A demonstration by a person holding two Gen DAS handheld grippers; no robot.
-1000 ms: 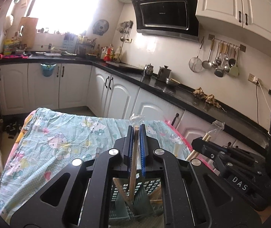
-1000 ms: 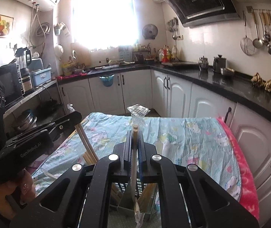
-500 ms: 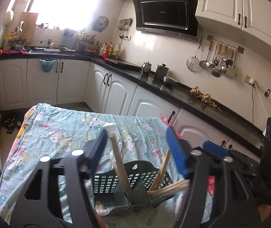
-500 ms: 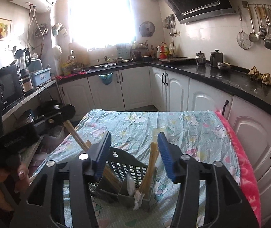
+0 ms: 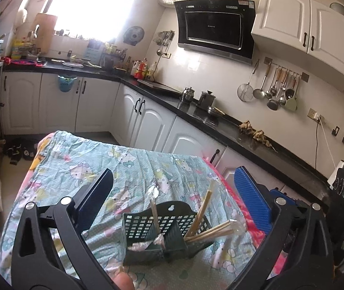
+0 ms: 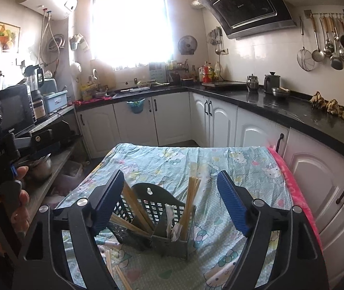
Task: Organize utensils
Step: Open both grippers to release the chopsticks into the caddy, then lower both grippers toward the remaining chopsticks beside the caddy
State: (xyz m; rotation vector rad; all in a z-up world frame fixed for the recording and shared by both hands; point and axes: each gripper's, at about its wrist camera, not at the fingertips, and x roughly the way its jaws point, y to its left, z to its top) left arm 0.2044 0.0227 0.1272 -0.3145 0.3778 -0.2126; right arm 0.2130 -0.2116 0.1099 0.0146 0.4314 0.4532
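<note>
Chopsticks of pale wood [image 6: 191, 203], some in clear plastic sleeves, lean at angles in a dark green slotted plastic caddy [image 5: 162, 229] standing on the cartoon-print cloth [image 5: 133, 169]. Left gripper [image 5: 174, 200] and right gripper [image 6: 170, 198] have just been opening; both now stand spread, nothing between them. More chopsticks [image 6: 116, 270] lie beside the caddy, partly hidden by gripper frame.

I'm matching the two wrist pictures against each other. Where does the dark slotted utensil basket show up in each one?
Left wrist: the utensil basket sits low, right of centre, between the open fingers.
Right wrist: the basket sits low, left of centre, against the left finger.
Shared landmark: the range hood, upper right in both.
</note>
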